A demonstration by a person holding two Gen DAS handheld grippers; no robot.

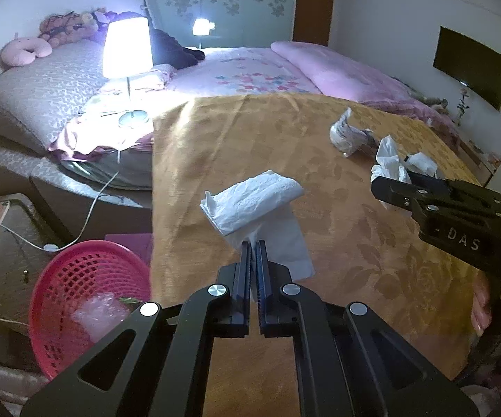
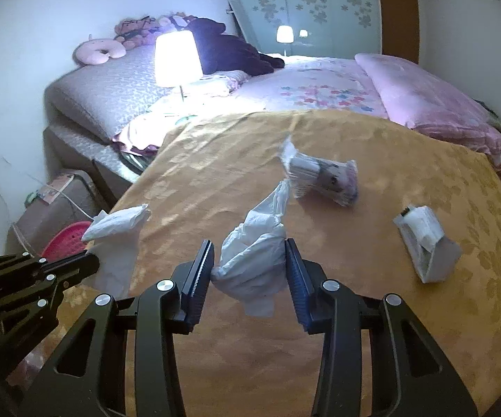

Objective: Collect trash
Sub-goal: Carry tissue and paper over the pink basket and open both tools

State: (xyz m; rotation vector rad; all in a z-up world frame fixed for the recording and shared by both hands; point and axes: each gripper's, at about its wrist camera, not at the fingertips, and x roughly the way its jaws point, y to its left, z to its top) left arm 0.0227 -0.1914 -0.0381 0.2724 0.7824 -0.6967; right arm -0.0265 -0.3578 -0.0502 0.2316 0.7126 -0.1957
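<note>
Gold cloth covers the worktop (image 2: 372,312) beside a bed. Left tongs (image 1: 254,243) are pinched shut on a white tissue (image 1: 254,198). Right tongs (image 2: 249,257) stand partly open, gripping a crumpled tissue (image 2: 254,253). Beyond lie a wrapper (image 2: 323,177) and a small box (image 2: 427,243). Past the worktop's left edge sits a pink basket (image 1: 87,285).

Dim room, blown-out glare from bedside lamp (image 1: 127,48), fisheye-curved dark corners, soft blurred edges.

Left gripper (image 1: 254,243) clamped — right gripper (image 2: 249,260) half-closed.
</note>
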